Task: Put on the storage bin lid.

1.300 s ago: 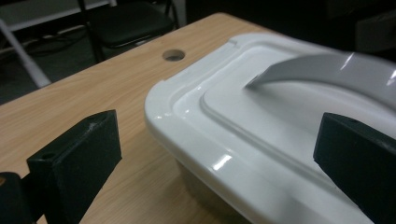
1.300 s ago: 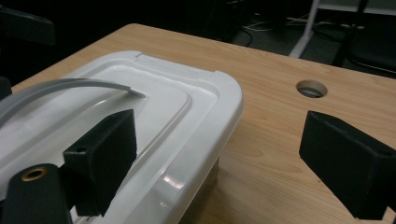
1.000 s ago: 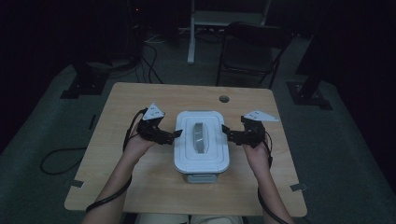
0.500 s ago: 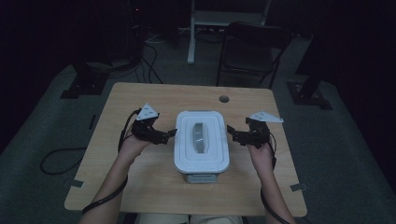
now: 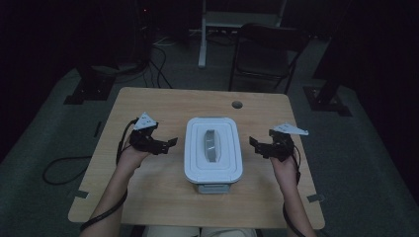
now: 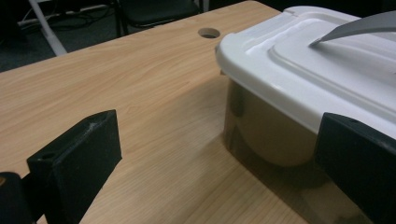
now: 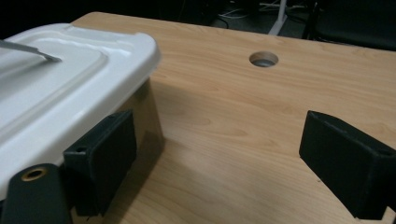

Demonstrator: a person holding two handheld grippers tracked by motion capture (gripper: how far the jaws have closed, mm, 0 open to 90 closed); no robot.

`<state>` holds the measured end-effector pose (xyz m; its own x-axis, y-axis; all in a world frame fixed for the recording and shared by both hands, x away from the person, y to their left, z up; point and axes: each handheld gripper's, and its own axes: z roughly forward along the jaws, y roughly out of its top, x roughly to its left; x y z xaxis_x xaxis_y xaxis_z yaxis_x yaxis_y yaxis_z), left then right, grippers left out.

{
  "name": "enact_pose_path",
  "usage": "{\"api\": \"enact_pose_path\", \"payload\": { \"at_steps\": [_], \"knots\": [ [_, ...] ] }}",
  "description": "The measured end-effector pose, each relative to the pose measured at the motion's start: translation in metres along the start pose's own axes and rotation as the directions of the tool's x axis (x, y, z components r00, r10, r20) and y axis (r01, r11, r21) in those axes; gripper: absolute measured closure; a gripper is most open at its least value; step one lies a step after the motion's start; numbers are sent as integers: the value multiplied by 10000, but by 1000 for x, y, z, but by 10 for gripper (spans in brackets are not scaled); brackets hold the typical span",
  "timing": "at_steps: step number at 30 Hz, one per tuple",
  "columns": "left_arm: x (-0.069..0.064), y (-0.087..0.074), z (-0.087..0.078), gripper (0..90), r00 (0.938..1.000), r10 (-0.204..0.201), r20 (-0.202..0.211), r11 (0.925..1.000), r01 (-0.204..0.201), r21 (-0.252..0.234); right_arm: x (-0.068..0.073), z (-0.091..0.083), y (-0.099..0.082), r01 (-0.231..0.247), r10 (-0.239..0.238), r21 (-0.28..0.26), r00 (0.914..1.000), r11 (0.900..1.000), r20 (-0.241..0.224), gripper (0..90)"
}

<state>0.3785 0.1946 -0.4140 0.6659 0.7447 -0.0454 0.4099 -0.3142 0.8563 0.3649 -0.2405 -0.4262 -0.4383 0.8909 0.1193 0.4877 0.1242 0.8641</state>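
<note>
Lidded box (image 5: pixel 213 148) on surface (image 5: pixel 163 106) (contents hidden) | left gripper (image 5: pixel 165 144) fingers apart, empty | right gripper (image 5: pixel 257 145) fingers apart, empty

One wooden table (image 5: pixel 148 197), one lidded white box (image 5: pixel 213 148) on it, two grippers, left gripper (image 5: pixel 167 144) and right gripper (image 5: pixel 258 144), plus one black chair (image 5: pixel 267 52) (behind the table) and one cable hole (image 5: pixel 237 104).

Wooden table (image 5: pixel 163 106), cable hole (image 5: pixel 237 104); chair (image 5: pixel 264 52) behind.
</note>
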Motion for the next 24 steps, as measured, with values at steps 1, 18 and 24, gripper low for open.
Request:
{"api": "enact_pose_path", "payload": {
  "at_steps": [1, 18, 24],
  "knots": [
    [1, -2, -1, 16, 10000, -47, -56, 10000, 47, 1, -1, -1, -2, -54, 54, -30, 10000, 10000, -23, 111],
    [39, -46, -27, 17, 9900, -965, -1026, 9944, 1003, 326, -19, -14, -34, -343, 341, 38, 9982, 9994, 493, 111],
    [51, -65, -37, 16, 9791, -1333, -1538, 9889, 1418, 454, -24, -20, -44, -632, 616, 146, 9937, 9979, 941, 110]
  ]
}}
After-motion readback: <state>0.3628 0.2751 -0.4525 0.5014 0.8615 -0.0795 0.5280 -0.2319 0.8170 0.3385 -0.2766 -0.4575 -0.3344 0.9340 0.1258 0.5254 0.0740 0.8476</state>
